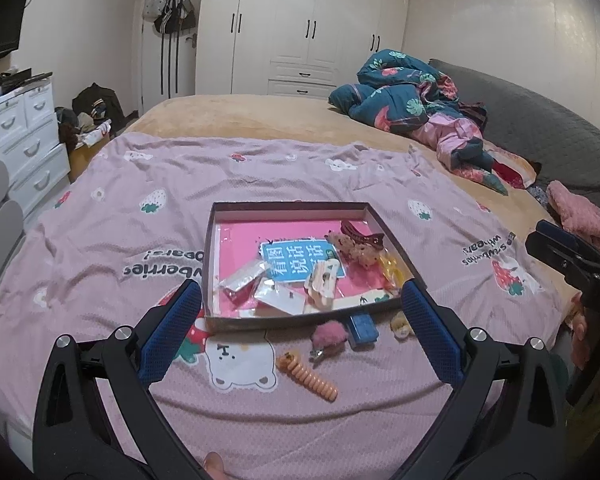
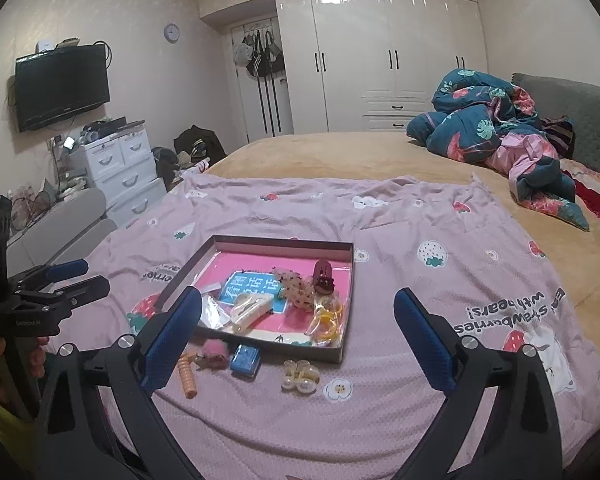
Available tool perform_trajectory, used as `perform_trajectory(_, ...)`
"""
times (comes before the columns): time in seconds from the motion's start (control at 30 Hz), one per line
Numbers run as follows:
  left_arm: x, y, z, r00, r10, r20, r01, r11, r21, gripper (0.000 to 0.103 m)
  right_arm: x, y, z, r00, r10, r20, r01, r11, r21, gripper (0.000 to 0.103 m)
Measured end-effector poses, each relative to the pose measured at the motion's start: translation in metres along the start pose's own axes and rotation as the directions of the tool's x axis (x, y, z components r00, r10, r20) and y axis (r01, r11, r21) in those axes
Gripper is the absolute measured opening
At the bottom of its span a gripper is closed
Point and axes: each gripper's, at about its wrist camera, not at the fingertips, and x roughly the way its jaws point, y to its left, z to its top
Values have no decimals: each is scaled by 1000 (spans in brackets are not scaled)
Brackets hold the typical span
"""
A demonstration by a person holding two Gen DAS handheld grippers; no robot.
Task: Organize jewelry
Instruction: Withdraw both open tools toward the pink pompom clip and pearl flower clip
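We held the left hand-held gripper (image 1: 302, 300) with its jaws wide apart and nothing between the pads, hovering over the pink blanket (image 1: 100, 240) on the bed. The right hand-held gripper (image 2: 298, 308) stood just as wide, empty too. At twelve o'clock from both lay the shallow box (image 2: 342, 354), with hair clips and packets inside. Just before its near wall, at six o'clock, sat the orange coil tie (image 1: 308, 376), pink pompom clip (image 1: 328, 336), small blue case (image 2: 245, 357) and pearl clip (image 2: 300, 376).

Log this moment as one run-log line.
left claw: open, empty | right claw: open, empty | box: holds clips | outside box: orange coil tie, pink pompom clip, blue case, pearl clip
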Motion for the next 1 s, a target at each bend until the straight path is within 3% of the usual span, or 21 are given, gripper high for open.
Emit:
perform_trajectory(0.37,7,-7,-23,999,-7,-53,8,1000,30,93,4,5,-22,999,0,-49,-1,1000,-28,96)
perform_trajectory(0.83,67,-13,-51,985,28,-168,-8,993,120,93,64,-3,-64,975,-20,-219,13,999,-31,96)
perform_trajectory(1.0,92,-16,-58,974,16,-228,21,987,160,83,91,-8,-82,959,-33,-282,26,999,-27,96)
